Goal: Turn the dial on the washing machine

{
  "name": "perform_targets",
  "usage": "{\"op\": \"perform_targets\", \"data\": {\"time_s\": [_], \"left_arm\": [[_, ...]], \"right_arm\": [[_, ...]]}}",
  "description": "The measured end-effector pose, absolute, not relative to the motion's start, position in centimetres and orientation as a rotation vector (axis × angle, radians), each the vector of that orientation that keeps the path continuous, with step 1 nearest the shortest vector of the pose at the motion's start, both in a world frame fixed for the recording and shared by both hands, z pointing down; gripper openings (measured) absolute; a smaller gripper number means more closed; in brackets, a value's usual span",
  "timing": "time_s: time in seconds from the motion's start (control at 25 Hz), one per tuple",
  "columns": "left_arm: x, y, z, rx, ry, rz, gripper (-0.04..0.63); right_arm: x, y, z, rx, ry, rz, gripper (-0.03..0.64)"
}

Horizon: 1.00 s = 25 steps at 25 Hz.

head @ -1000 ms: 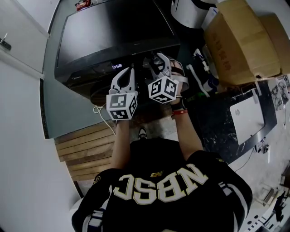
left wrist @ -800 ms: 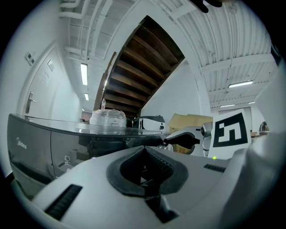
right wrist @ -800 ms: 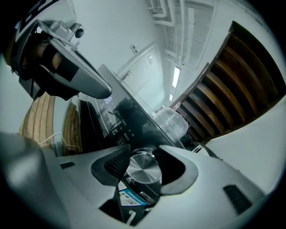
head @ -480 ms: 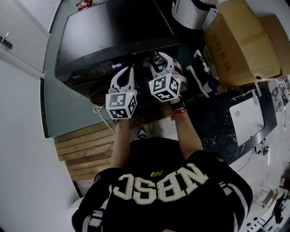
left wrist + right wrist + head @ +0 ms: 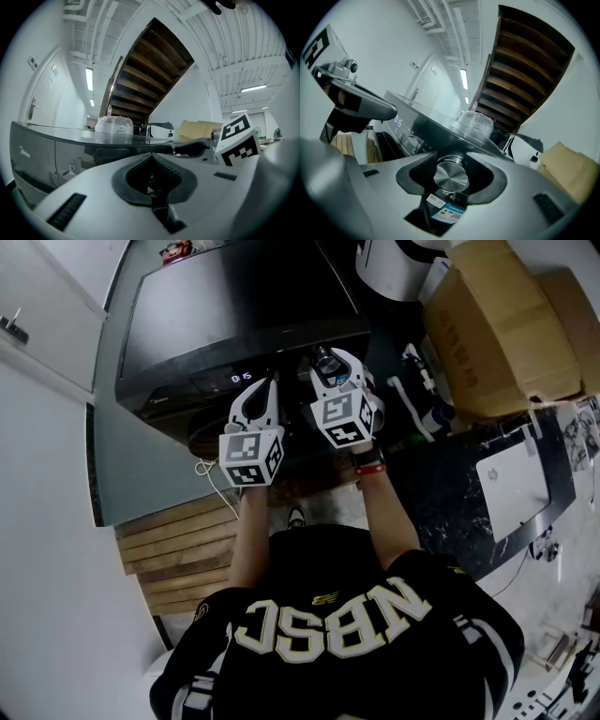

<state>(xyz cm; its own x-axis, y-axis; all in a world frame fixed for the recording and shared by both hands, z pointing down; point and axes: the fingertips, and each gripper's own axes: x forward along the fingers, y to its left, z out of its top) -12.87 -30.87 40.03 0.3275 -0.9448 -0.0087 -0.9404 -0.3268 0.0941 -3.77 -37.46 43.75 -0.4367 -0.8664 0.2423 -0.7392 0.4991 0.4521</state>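
Note:
The black washing machine (image 5: 234,306) stands in front of me, its lit display (image 5: 241,377) on the front panel. My right gripper (image 5: 328,367) is at the panel, and its jaws are closed around the round silver dial (image 5: 450,176). In the right gripper view the dial fills the space between the dark pads (image 5: 423,172). A coloured label (image 5: 446,210) sits just below it. My left gripper (image 5: 261,390) hangs beside the right one, just off the panel under the display. Its jaws (image 5: 152,180) meet with nothing in them.
Cardboard boxes (image 5: 506,324) stand at the right of the machine, above a dark counter with a white laptop (image 5: 511,484). Wooden steps (image 5: 178,540) lie at the lower left. A plastic-wrapped bundle (image 5: 476,124) rests on the machine's top.
My right gripper has twisted on the dial, so its marker cube now faces differently. The display's digits have changed. The left gripper has stayed in place.

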Motion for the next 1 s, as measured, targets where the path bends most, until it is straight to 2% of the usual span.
{"op": "perform_targets", "data": {"time_s": [1.0], "left_arm": [[-12.80, -30.56, 39.73, 2.500, -1.762, -0.117, 0.014]], "right_arm": [[-3.06, -37.68, 43.40, 1.431, -2.431, -0.169, 0.194]]}}
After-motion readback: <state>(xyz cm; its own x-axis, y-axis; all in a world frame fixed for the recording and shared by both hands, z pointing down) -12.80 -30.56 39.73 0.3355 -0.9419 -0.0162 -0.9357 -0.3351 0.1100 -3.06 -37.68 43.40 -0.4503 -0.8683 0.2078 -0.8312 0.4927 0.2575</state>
